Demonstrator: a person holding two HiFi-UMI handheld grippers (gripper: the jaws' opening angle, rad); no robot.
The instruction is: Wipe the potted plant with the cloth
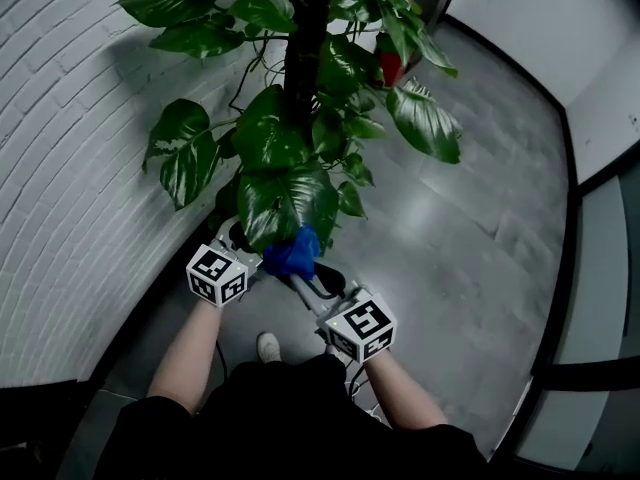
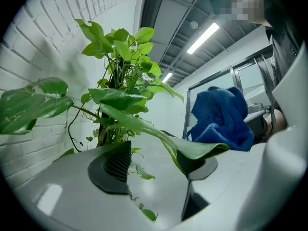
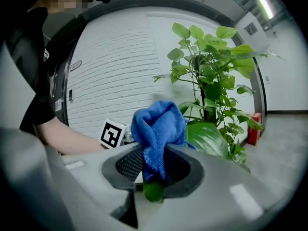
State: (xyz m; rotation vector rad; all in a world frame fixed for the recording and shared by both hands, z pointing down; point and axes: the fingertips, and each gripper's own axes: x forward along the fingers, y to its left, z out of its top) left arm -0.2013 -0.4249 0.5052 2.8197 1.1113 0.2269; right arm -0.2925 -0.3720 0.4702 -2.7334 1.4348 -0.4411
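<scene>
Count: one potted plant (image 1: 300, 118), standing on the grey floor (image 1: 480, 218) beside a white brick wall (image 1: 60, 168). One blue cloth (image 3: 159, 129), pinched in the right tongs (image 3: 151, 165) and held against the tip of a large lower leaf (image 1: 285, 203). A sliver of green shows under the cloth between the pads. The left tongs (image 2: 155, 160) stand spread just beside the cloth. One leaf crosses their gap, unclamped.
</scene>
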